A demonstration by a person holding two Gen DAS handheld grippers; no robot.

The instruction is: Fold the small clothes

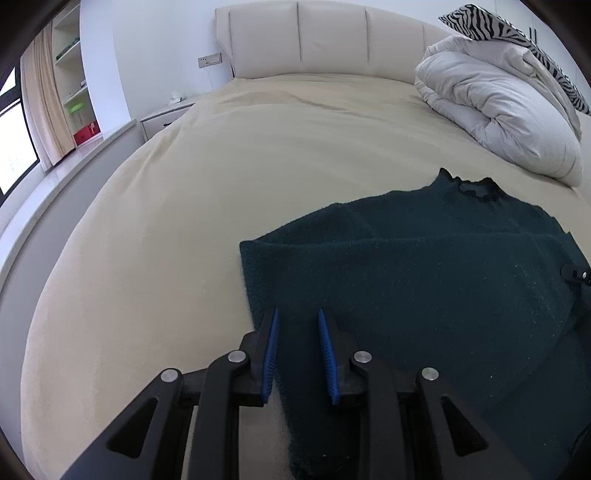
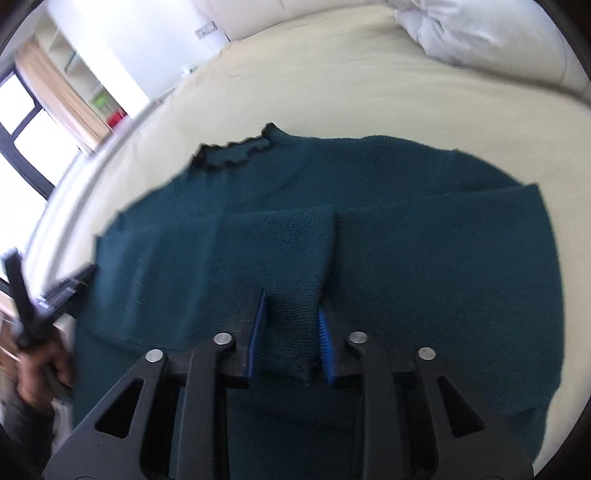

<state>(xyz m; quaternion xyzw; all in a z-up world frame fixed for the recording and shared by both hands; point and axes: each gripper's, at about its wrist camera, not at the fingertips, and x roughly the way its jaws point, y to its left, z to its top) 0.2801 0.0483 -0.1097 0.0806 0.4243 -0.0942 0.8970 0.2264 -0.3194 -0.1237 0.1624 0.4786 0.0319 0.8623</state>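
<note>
A dark teal knitted sweater [image 1: 424, 266] lies flat on the beige bed [image 1: 221, 184], frilly collar at the far end. Both its sleeves are folded in across the body. My left gripper [image 1: 297, 314] is open over the sweater's lower left edge, with nothing between its blue pads. In the right wrist view the sweater [image 2: 424, 258] fills the middle. My right gripper [image 2: 290, 302] is open, and a folded sleeve cuff [image 2: 291, 258] lies between its blue fingers. The left gripper [image 2: 55, 288] shows blurred at the left edge, held by a hand.
A bunched white duvet [image 1: 498, 110] with a zebra-print pillow [image 1: 498, 26] lies at the bed's far right. The padded headboard [image 1: 314, 37] is at the back. A nightstand [image 1: 162, 118], a window ledge and shelves stand at the left.
</note>
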